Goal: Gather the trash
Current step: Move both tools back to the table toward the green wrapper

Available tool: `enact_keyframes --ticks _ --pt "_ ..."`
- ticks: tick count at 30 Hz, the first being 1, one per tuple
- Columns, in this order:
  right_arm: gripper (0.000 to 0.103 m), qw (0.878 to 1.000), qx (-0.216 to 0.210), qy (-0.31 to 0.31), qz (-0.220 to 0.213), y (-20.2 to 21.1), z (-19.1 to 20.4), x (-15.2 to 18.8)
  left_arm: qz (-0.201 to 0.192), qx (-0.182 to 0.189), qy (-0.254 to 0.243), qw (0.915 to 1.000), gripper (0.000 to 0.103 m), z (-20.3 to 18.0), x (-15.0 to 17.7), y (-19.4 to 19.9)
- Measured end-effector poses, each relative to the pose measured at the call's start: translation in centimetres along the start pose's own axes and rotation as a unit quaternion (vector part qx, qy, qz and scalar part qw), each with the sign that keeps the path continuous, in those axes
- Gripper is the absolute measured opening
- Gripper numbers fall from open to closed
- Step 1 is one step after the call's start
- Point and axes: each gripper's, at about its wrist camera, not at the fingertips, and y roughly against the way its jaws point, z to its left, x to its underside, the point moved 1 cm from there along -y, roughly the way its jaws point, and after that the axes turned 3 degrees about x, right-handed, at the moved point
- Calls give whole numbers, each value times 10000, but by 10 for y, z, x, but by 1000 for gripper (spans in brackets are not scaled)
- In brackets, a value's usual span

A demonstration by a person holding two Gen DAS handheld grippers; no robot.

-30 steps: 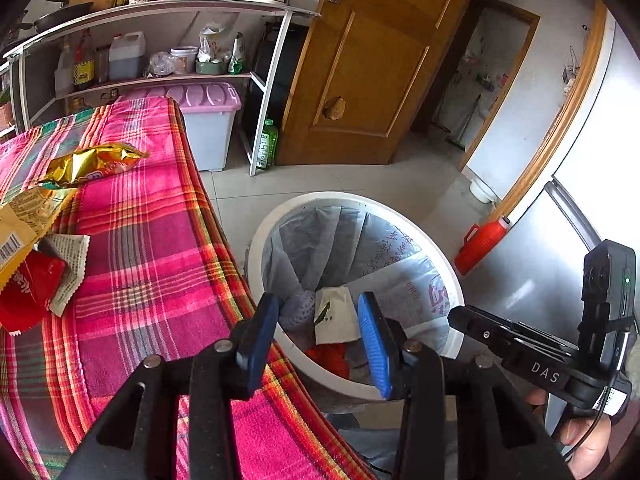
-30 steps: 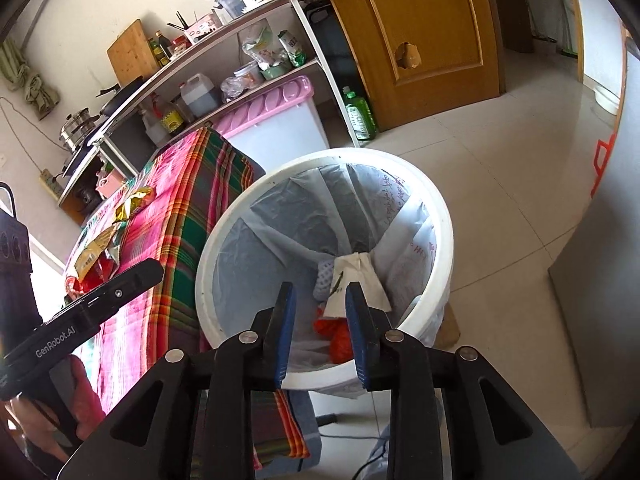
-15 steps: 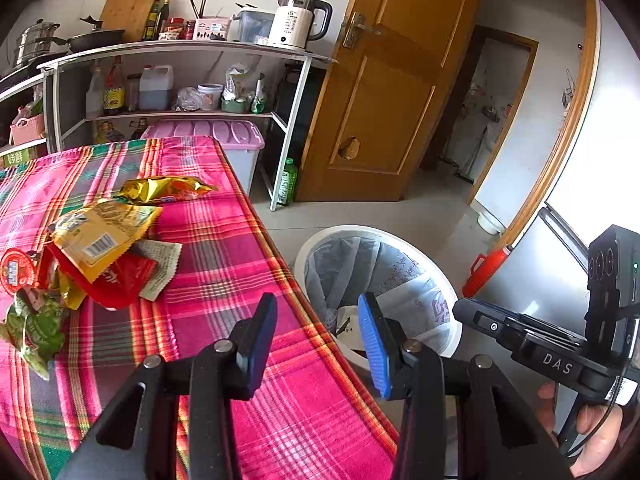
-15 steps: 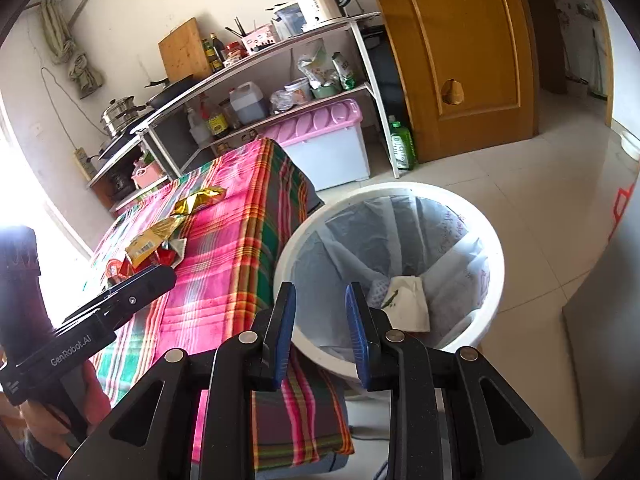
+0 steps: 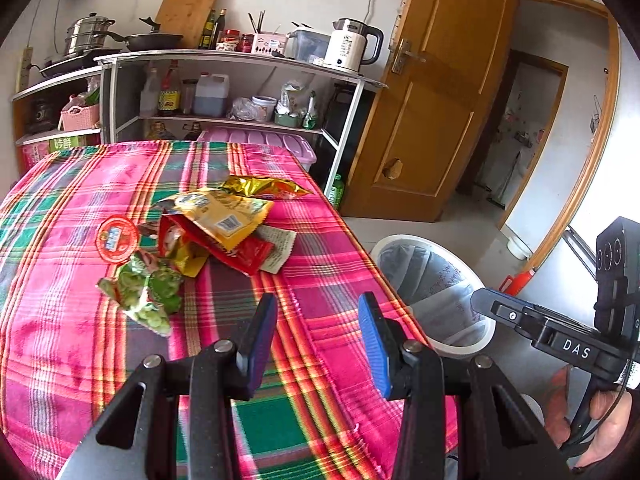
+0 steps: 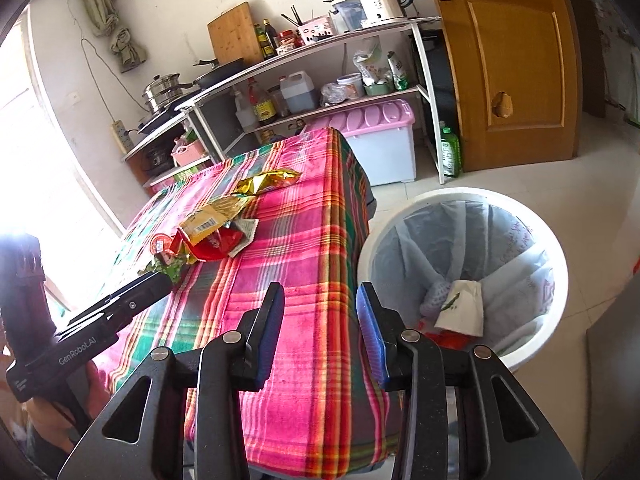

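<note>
Several wrappers lie heaped on the plaid tablecloth [image 5: 80,340]: a yellow packet [image 5: 224,210], a red packet [image 5: 240,250], a green bag [image 5: 146,296], a round red lid [image 5: 117,238] and a gold wrapper [image 5: 262,186]. My left gripper [image 5: 316,328] hangs open over the cloth, short of the heap, nothing between its fingers. My right gripper [image 6: 320,320] is over the table's right edge; its jaws are opening and empty. The white lined bin [image 6: 556,248] stands on the floor to the right, with a white paper packet [image 6: 460,308] and red scraps inside. The yellow packet [image 6: 212,220] also shows in the right wrist view.
A metal shelf rack [image 5: 240,56] with a kettle [image 5: 350,46], bottles and pans stands behind the table. A pink-lidded storage box [image 6: 372,120] sits under it. A wooden door [image 5: 440,100] is on the right, a red can [image 5: 518,280] beyond the bin.
Both grippers swung left from above the bin to above the table, bringing the wrapper heap into view. The right gripper's jaws have widened; the left's look the same.
</note>
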Motion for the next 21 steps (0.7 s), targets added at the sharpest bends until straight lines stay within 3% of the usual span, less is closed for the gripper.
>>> enact_keyframes --ticks 7,15,21 --pt "39 9997 -154 198 68 -8 23 -1 -157 -387 189 9989 44 34 3 18" --pt "39 9983 -297 472 142 -24 49 -9 -319 -776 425 9956 53 72 -2 28" --pt "39 9967 -384 686 216 -39 67 -12 -209 -999 582 9931 57 99 -2 22"
